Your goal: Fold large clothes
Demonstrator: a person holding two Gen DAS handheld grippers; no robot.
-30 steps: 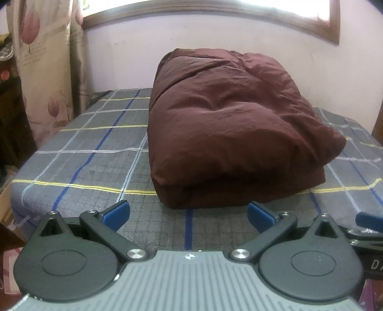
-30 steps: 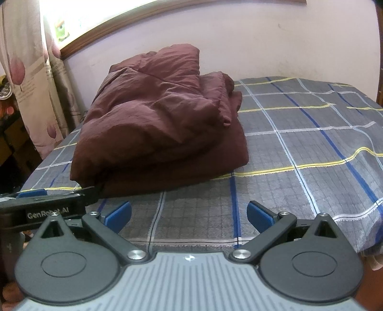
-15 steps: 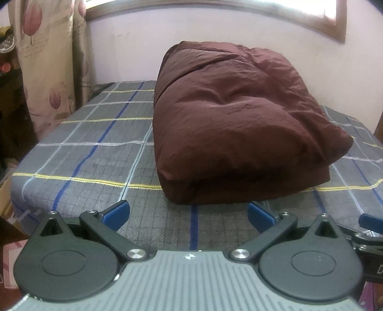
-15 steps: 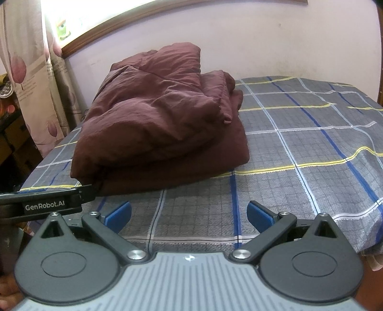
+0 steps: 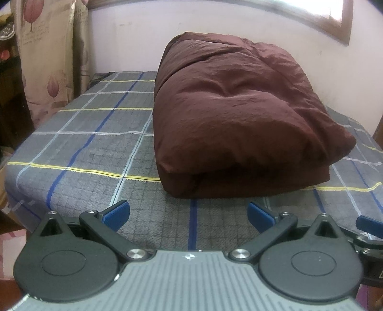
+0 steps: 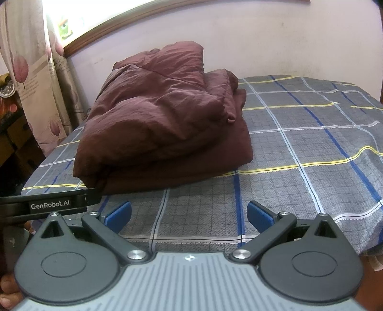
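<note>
A large maroon garment (image 5: 239, 114) lies folded into a thick bundle on a grey plaid bedsheet (image 5: 91, 148). It also shows in the right wrist view (image 6: 162, 124), left of centre, with a loose crumpled upper layer. My left gripper (image 5: 189, 213) is open and empty, just short of the bundle's near edge. My right gripper (image 6: 189, 213) is open and empty above the bed's front edge, to the right of the bundle. The left gripper's side (image 6: 50, 204) shows at the left in the right wrist view.
A pink wall and a wooden window frame (image 5: 344, 21) stand behind the bed. A patterned curtain (image 5: 45, 59) hangs at the left, with cluttered dark shelves (image 6: 12, 134) beside it. The bed's front edge (image 6: 191, 244) lies just beyond the right gripper.
The left gripper has swung slightly left and nearer, so the bundle sits further right and larger in its view. The right gripper has barely moved. Both stay open.
</note>
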